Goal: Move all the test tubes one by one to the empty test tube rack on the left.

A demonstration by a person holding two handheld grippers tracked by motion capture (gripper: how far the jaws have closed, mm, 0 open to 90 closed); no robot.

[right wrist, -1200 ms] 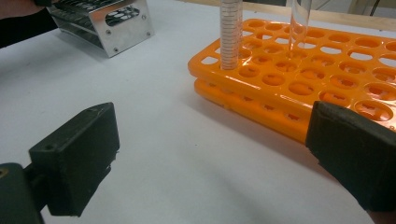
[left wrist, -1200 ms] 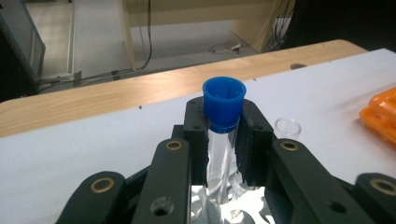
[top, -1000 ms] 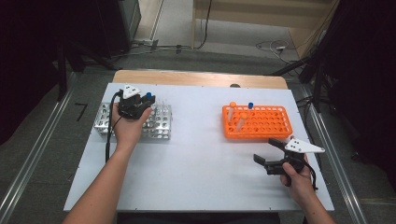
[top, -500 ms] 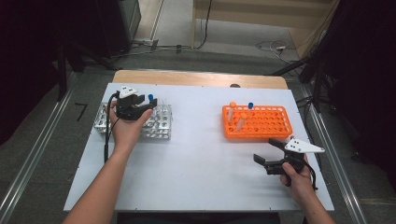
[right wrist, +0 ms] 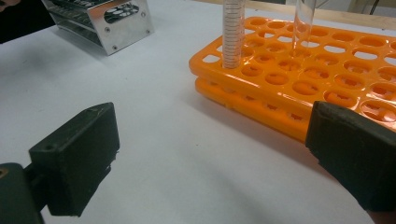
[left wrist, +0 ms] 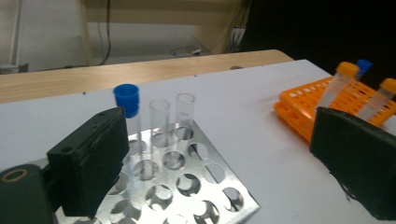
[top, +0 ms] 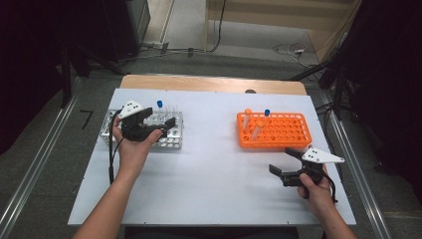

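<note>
My left gripper point(top: 161, 127) is open over the metal tube rack point(top: 173, 143) at the table's left, with nothing between its jaws. In the left gripper view the gripper point(left wrist: 219, 158) gapes wide above the rack point(left wrist: 208, 189). A blue-capped tube point(left wrist: 127, 100) and two uncapped clear tubes point(left wrist: 159, 122) stand upright in the rack's far holes. My right gripper point(top: 281, 161) is open and empty, just above the table in front of the orange rack point(top: 284, 132). That rack holds two orange-capped tubes point(top: 247, 117) and a blue-capped tube point(top: 266, 113).
The white table point(top: 214, 174) has a wooden strip along its far edge point(top: 214, 83). Open tabletop lies between the two racks. In the right gripper view the orange rack point(right wrist: 327, 70) is close ahead, with a graduated tube point(right wrist: 232, 32) in its near-left corner.
My left gripper has drawn back toward the near side of the metal rack, and the blue-capped tube now stands apart behind it. The right gripper has stayed still.
</note>
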